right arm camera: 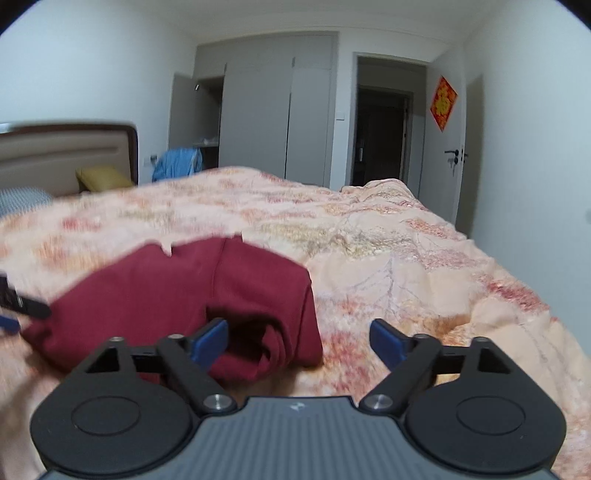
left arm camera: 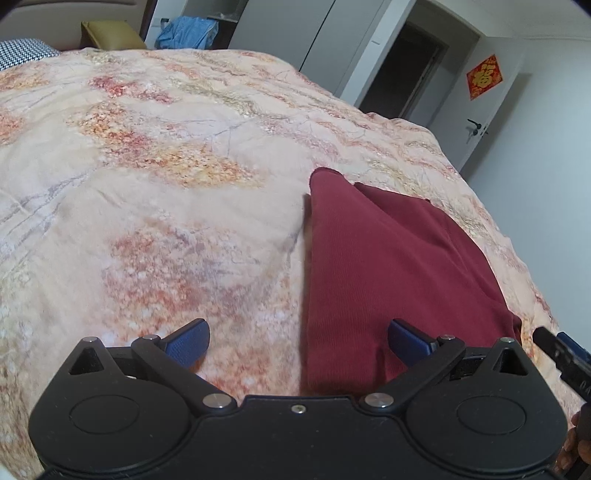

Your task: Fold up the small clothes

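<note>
A: Item one, the garment [left arm camera: 388, 266]. We log it as dark red, folded, lying flat on the bed [left arm camera: 147, 184] near the edge closest to us.

B: Agreed. From the right wrist view we see its near end [right arm camera: 258, 332] bunched into loose rolls, with a seam running up the middle. That view is blurred, so we note no finer detail.

A: Item two, the left tool [left arm camera: 299, 339]. We record its jaws spread wide, nothing between them. Its left finger [left arm camera: 188, 341] sits over bare quilt, its right finger [left arm camera: 408, 341] over the garment's near edge.

B: Whether the fingers touch the cloth, we cannot tell.

A: Item three, the right tool [right arm camera: 299, 339]. Jaws also spread, gripping nothing. Its left finger [right arm camera: 210, 339] is over the bunched end, its right finger [right arm camera: 388, 341] over the quilt beside it.

B: We also see the right tool's tip [left arm camera: 561, 350] at the right edge of the left wrist view, just past the garment's corner.

A: Item four, surroundings. A yellow pillow [left arm camera: 110, 35] and a checked pillow [left arm camera: 22, 51] at the headboard [right arm camera: 66, 147], a blue cloth [left arm camera: 188, 33] beyond, grey wardrobe [right arm camera: 258, 110], a dark doorway [right arm camera: 382, 136], a red hanging [left arm camera: 484, 76] on the door.
</note>
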Demonstrator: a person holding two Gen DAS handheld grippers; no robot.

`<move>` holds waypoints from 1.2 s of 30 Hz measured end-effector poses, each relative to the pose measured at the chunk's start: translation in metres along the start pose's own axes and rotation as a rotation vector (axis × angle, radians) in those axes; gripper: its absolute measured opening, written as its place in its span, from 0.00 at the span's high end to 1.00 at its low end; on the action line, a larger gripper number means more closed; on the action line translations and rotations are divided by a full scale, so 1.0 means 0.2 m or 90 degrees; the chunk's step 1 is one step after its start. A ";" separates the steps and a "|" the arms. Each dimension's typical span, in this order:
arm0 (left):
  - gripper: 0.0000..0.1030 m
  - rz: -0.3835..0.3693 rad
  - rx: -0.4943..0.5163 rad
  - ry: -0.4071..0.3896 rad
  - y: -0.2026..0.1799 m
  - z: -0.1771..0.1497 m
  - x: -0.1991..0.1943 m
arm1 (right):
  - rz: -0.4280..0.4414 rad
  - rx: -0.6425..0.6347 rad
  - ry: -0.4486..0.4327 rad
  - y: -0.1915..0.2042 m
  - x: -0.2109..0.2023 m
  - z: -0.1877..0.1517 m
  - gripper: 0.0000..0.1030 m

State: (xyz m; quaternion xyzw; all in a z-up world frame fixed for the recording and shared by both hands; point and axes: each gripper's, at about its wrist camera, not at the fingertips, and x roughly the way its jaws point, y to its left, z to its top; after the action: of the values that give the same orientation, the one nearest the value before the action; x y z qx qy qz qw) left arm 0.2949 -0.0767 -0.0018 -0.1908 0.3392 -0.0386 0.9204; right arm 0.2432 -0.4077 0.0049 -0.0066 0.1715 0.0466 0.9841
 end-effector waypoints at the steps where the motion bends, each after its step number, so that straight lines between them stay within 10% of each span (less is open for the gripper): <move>1: 0.01 0.003 0.000 0.001 0.00 0.01 0.01 | 0.008 0.017 0.003 -0.02 0.02 0.02 0.14; 9: 0.00 0.000 0.008 0.009 0.01 0.02 0.04 | 0.052 0.128 0.085 -0.15 0.39 0.14 0.46; 13: 0.00 -0.011 0.022 0.012 0.00 0.05 0.06 | 0.083 0.184 0.139 -0.21 0.55 0.12 0.78; 19: 0.00 -0.022 0.019 0.016 -0.02 0.07 0.10 | 0.060 0.093 0.073 -0.16 0.52 0.19 0.95; 30: 0.00 -0.012 0.034 0.024 -0.04 0.08 0.12 | 0.066 0.126 0.093 -0.18 0.56 0.13 0.93; 36: 0.00 -0.007 0.050 0.021 -0.07 0.12 0.14 | 0.072 0.152 0.075 -0.20 0.50 0.14 0.37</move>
State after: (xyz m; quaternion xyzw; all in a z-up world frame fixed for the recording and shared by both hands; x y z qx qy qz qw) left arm 0.3325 -0.0865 0.0028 -0.1561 0.3513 -0.0601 0.9212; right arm 0.3508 -0.4384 -0.0022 0.1173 0.2334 0.0811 0.9619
